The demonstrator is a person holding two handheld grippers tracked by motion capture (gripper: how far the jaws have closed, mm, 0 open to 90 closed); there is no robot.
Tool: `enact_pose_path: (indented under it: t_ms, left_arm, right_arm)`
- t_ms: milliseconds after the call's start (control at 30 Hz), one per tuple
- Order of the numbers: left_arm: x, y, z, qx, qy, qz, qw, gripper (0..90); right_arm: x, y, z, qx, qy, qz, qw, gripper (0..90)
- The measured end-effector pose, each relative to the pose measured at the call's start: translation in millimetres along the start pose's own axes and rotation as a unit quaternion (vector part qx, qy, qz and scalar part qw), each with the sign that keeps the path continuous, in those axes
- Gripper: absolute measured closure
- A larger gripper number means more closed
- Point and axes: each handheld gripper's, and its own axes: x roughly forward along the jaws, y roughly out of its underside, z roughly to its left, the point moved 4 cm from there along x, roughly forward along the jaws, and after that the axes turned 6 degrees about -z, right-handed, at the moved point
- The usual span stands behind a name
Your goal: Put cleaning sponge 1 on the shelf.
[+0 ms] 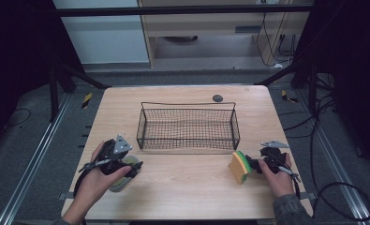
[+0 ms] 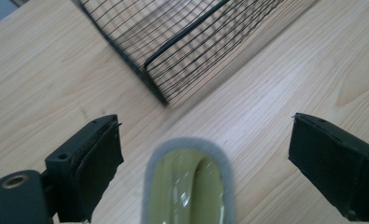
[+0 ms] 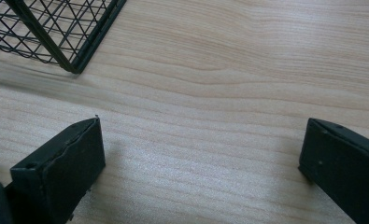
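At the table's 7 o'clock, the left gripper [image 2: 205, 158] gapes around a soft olive scrubbing pad [image 2: 188, 186]; pinch its flanks. At 4 o'clock, the open, empty right gripper [image 3: 201, 163] sits beside a light sponge [image 1: 240, 167].

**Three cameras on one table**

Your high view looks forward and down over the whole table [image 1: 182, 187]. Both gripper views sit close above the wood, facing the wire basket [image 1: 188, 126], whose corner all three views share.

Basket [image 1: 188, 126] mid-table; sponge [image 1: 239, 167] front-right, seemingly a pad [image 1: 122, 180] front-left.
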Motion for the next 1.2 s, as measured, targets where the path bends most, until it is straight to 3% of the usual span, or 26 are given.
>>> enact_pose_path:
  t_ms: [67, 100, 267, 533, 633, 700, 767, 1200]
  left_arm:
    - [-2.2, 5.0, 4.9, -0.006, 0.002, 0.007, 1.0000, 9.2]
    - [-2.9, 11.7, 10.7, -0.008, -0.006, 0.024, 0.9997, 9.2]
    - [-6.1, 23.9, 15.2, 0.000, -0.007, 0.047, 0.9989, 14.9]
    - [-10.5, 36.2, 24.8, -0.015, 0.004, 0.082, 0.9965, 9.0]
    - [-15.2, 37.8, 25.3, -0.010, 0.005, 0.096, 0.9953, 9.1]
    - [-16.9, 38.1, 24.7, -0.012, 0.008, 0.099, 0.9949, 11.3]
    - [-19.6, 38.3, 22.8, 0.000, 0.024, 0.112, 0.9934, 21.3]
    - [-8.7, 40.9, 22.6, 0.021, 0.044, 0.147, 0.9879, 34.5]
  right_arm:
    - [-0.2, 0.1, 0.1, 0.002, 0.000, -0.001, 1.0000, 0.4]
    - [-1.2, 0.9, 0.1, 0.003, 0.001, 0.000, 1.0000, 0.5]
    - [-2.7, 2.3, -1.0, -0.001, 0.002, -0.001, 1.0000, 0.5]
    - [-2.8, 2.3, -1.2, -0.002, 0.001, 0.000, 1.0000, 0.4]
    - [-2.8, 2.2, -1.0, -0.001, 0.002, 0.000, 1.0000, 0.4]
    - [-2.8, 2.2, -0.7, 0.001, 0.002, 0.001, 1.0000, 0.4]
    - [-2.7, 2.2, -1.1, -0.001, 0.002, 0.000, 1.0000, 0.4]
    - [-3.8, 3.1, -1.3, -0.002, -0.002, -0.002, 1.0000, 0.5]
